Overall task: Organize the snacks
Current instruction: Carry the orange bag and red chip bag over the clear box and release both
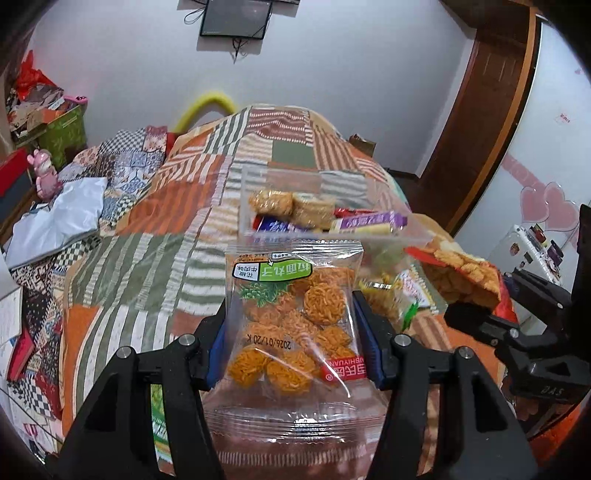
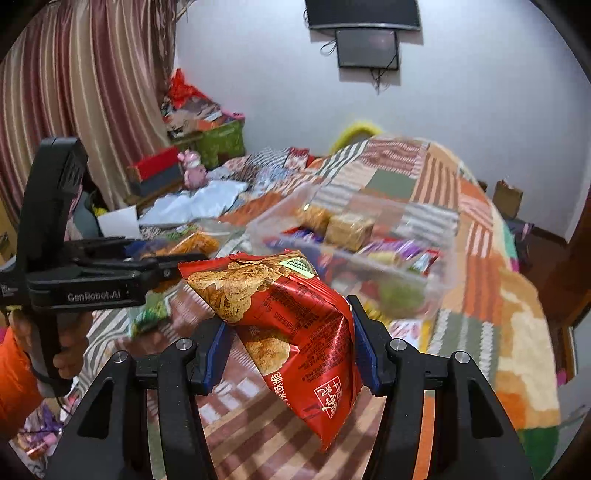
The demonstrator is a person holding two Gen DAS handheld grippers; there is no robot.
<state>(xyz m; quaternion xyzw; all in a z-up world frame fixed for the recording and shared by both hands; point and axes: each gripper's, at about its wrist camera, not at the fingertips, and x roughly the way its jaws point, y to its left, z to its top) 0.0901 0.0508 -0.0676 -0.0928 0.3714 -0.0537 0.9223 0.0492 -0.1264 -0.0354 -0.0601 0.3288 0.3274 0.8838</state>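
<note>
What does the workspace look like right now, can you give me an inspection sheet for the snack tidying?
Surface: bed under a patchwork striped blanket.
Job's things: clear plastic bin holding wrapped snacks; clear packet of orange noodle balls; red foil snack bag.
Clutter: loose snack packets beside the bin; white plastic sheet; pink figurine.
Grippers: left claw shut on the noodle packet; right claw shut on the red bag.
Cables: dangling under the wall screen.
Surroundings: striped curtain, brown wooden door.

my room is evenly, softly lit; fisheye edges curve and darken, and the clear box (image 2: 354, 236) blurs.
</note>
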